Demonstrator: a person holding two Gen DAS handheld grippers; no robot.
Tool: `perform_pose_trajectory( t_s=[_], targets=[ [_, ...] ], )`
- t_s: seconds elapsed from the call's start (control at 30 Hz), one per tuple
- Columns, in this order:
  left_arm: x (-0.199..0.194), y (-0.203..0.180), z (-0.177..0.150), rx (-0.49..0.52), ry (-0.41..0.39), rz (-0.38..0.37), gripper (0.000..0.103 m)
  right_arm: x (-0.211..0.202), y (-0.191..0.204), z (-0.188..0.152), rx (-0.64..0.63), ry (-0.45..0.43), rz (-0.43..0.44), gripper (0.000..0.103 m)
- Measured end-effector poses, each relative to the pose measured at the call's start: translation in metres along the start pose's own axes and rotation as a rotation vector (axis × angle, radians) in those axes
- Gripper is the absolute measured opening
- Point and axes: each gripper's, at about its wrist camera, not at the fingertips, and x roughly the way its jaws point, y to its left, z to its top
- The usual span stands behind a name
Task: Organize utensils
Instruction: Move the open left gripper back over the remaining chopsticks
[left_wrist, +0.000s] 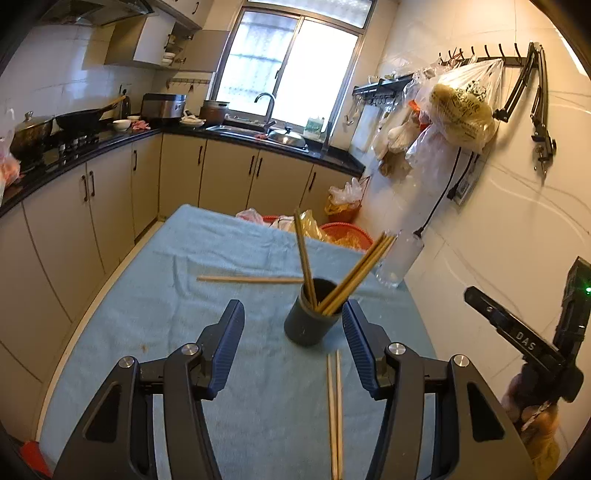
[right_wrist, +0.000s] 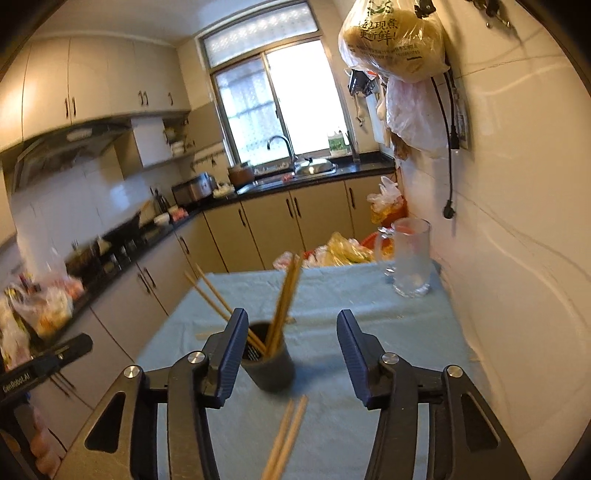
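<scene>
Dark grey cup (left_wrist: 309, 316) upright mid-table on the blue cloth (left_wrist: 184, 295), w/ chopsticks in cup (left_wrist: 352, 277) leaning out toward 11 and 1 o'clock. Loose pair of chopsticks (left_wrist: 334, 413) flat on cloth at 6 o'clock of cup, just beside it; single chopstick (left_wrist: 251, 279) lying crosswise at 10 o'clock. Small label on cup's inner wall in right wrist view, unreadable. Left gripper (left_wrist: 293, 317) spread wide, nothing held, cup just ahead between the tips. Right gripper (right_wrist: 291, 328) likewise apart, empty, cup near its left finger. Frosted glass mug (right_wrist: 412, 258) at 1 o'clock, by wall. "DAS" on right tool body; "GenRobot.AI" on left. Hanging bag (right_wrist: 393, 40): Chinese print "现煮 更新鲜!".
</scene>
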Motion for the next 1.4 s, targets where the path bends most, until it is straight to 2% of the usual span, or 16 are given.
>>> perform_pose_trajectory(
  t_s=[0.1,0.2,0.3,0.4,0.57,0.8,1.1,1.4],
  targets=[
    [-0.006,0.003,-0.016,0.005,-0.010,0.036,0.054,-0.011,-0.003,-0.015,-0.055,0.037,-0.040,0.056],
    [-0.011,0.005,-0.032,0.033,-0.041,0.106,0.056,-0.018,-0.004,-0.032,-0.121,0.073,-0.087,0.059],
    [-0.013,0.005,-0.047,0.077,-0.066,0.193,0.057,-0.021,-0.004,-0.053,-0.167,0.115,-0.103,0.061],
    [-0.012,0.006,-0.057,0.085,-0.058,0.223,0.058,-0.017,-0.006,-0.072,-0.175,0.155,-0.101,0.062],
    [-0.005,0.011,-0.077,0.077,-0.014,0.245,0.060,-0.001,-0.008,-0.107,-0.097,0.228,-0.046,0.062],
    [0.015,0.008,-0.093,0.136,0.068,0.263,0.060,0.021,0.000,-0.140,-0.038,0.299,0.014,0.062],
    [0.034,0.018,-0.103,0.124,0.132,0.263,0.060,0.044,0.002,-0.160,0.012,0.364,0.044,0.062],
    [0.058,0.032,-0.107,0.088,0.206,0.246,0.060,0.067,0.005,-0.173,0.010,0.408,0.027,0.062]
  ],
)
